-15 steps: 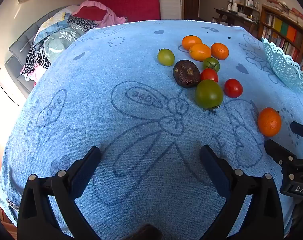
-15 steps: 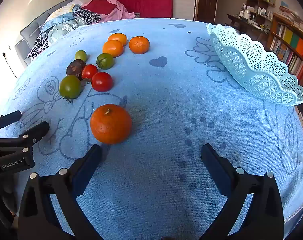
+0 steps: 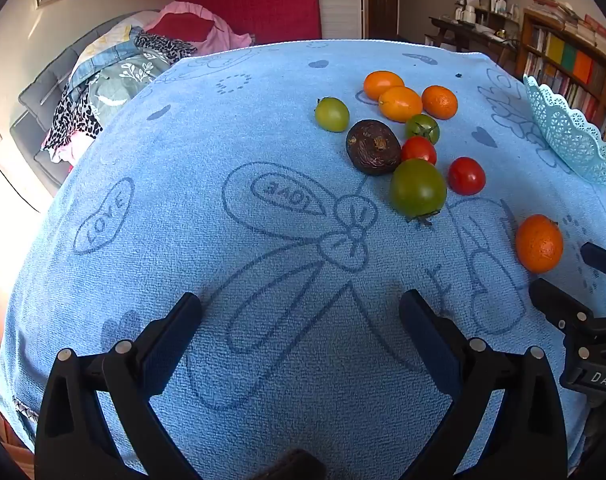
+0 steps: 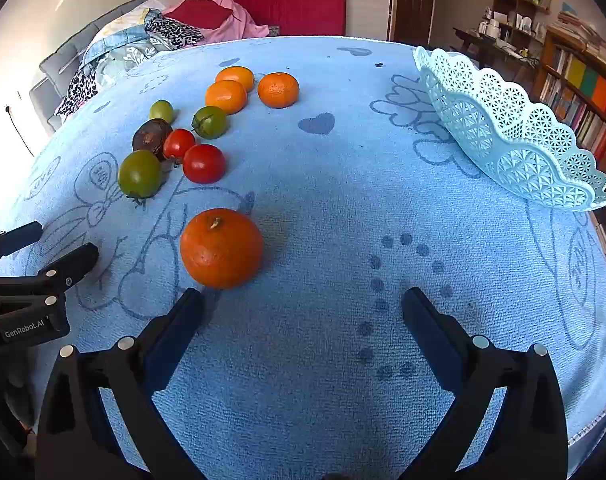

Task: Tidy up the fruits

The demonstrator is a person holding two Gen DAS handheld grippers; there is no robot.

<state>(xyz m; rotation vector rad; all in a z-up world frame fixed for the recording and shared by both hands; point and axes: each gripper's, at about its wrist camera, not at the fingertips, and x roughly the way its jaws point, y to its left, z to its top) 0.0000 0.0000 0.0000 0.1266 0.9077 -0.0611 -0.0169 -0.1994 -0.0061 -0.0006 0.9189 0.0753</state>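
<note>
Fruits lie on a blue towel (image 3: pixel 183 184): a lone orange (image 4: pixel 221 254) (image 3: pixel 539 243) nearest me, then a big green tomato (image 3: pixel 418 189) (image 4: pixel 139 174), two red tomatoes (image 3: pixel 466 176) (image 4: pixel 204 163), a dark wrinkled fruit (image 3: pixel 373 147) (image 4: pixel 151 136), small green ones and several orange fruits (image 3: pixel 401 103) (image 4: pixel 278 89) farther back. A pale blue lace basket (image 4: pixel 511 140) (image 3: pixel 571 136) stands at the right. My left gripper (image 3: pixel 301 308) is open over bare towel. My right gripper (image 4: pixel 303 304) is open, its left finger just in front of the lone orange.
A sofa piled with clothes (image 3: pixel 115 80) stands beyond the table's far left. Bookshelves (image 4: pixel 579 92) fill the right wall behind the basket. The towel's front edge is close below both grippers. Each gripper shows at the edge of the other's view.
</note>
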